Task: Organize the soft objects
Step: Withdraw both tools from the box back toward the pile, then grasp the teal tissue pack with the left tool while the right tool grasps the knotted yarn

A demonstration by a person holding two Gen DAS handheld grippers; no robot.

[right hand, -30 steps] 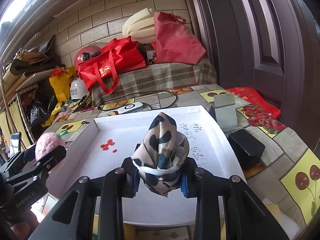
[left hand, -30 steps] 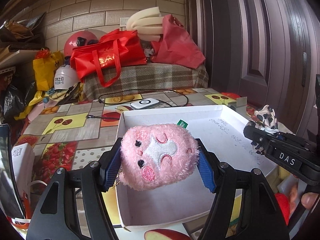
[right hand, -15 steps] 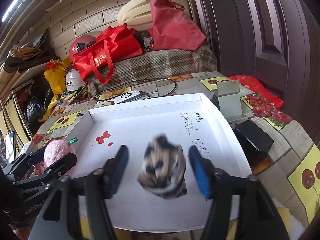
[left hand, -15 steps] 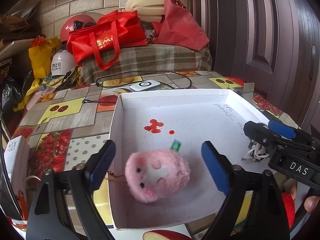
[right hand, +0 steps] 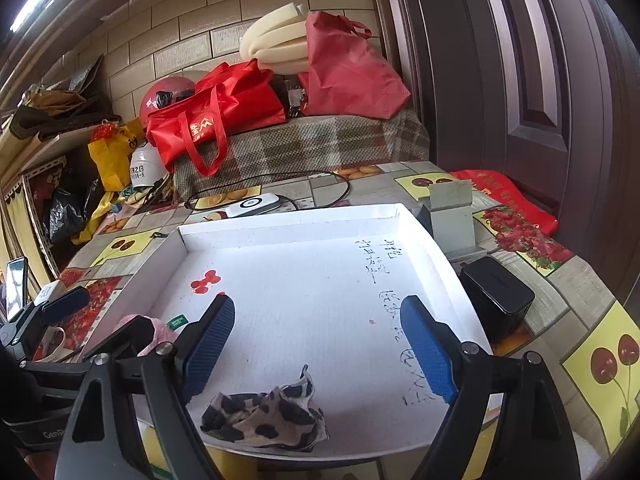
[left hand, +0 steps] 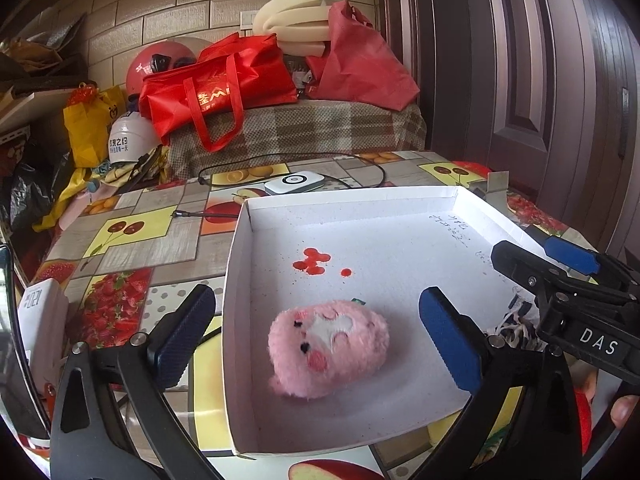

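A pink plush toy [left hand: 328, 354] lies inside the white shallow box [left hand: 236, 320], near its front left corner. My left gripper [left hand: 316, 334] is open and empty, its jaws wide on either side of the plush. A leopard-print cloth [right hand: 266, 418] lies crumpled at the box's front edge [right hand: 360, 450]. My right gripper [right hand: 320, 350] is open and empty just above and behind the cloth. The plush [right hand: 158, 330] shows partly behind the left gripper in the right wrist view. The cloth [left hand: 516, 332] shows partly behind the right gripper in the left wrist view.
The box sits on a fruit-patterned tablecloth [left hand: 120, 248]. A white device with a black cable [left hand: 294, 183] lies behind the box. A black box [right hand: 496, 294] and a grey stand [right hand: 452, 218] are to its right. Red bags [left hand: 216, 84] and helmets are piled at the back.
Both grippers opened. The pink plush dropped from the left gripper into the box, and the leopard cloth dropped from the right gripper and flattened on the box floor.
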